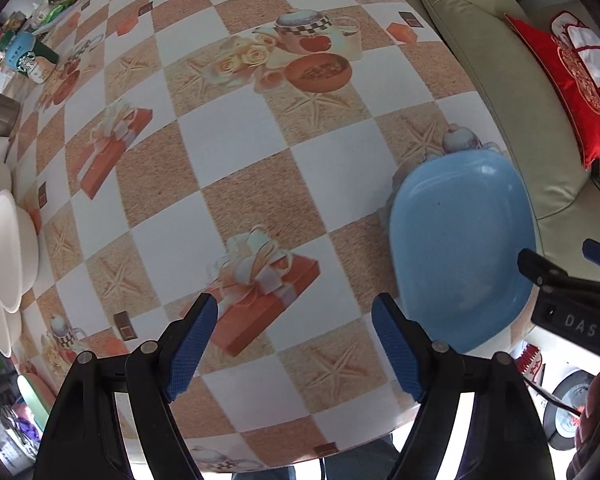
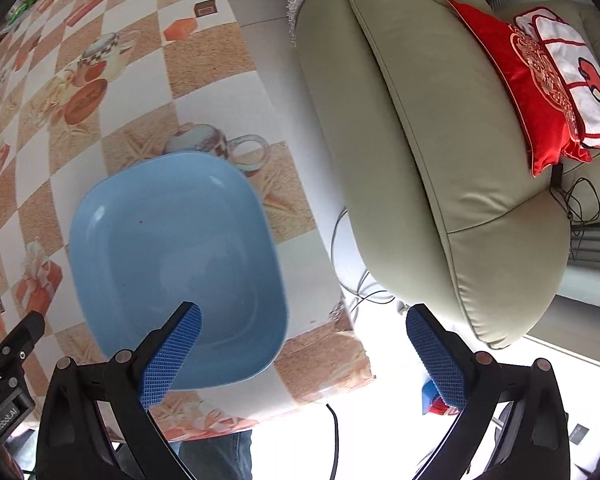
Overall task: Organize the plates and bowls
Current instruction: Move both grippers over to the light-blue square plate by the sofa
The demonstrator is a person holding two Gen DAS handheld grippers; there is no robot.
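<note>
Table: a table under a glossy checked cloth of white and sandy-tan squares, printed with starfish, ribboned orange gift boxes, roses, cups and a teapot; its near edge curves across the bottom of the left wrist view.
Blue plate: a squarish, rounded-corner blue plate lies flat near the table's near right corner, close to the right edge; a small dark speck sits on its inner face.
White bowls: several white bowls stand along the left edge of the table, overlapping one another.
Far left corner: a Starbucks cup lies tilted among packets and small clutter too blurred to name.
Left gripper: the left gripper hangs over the near edge of the table, jaws wide apart with nothing between them; the blue plate lies just to its right.
Right gripper: the right gripper has its jaws spread wide and empty; its left finger overlaps the plate's near rim, but I cannot tell whether it touches, and its right finger is past the table's right edge.
Room: a pale green leather sofa stands just beside the table's right edge, with a red embroidered cushion on it and a white-and-red cloth against that.
Floor: dark cables trail between table and sofa.
</note>
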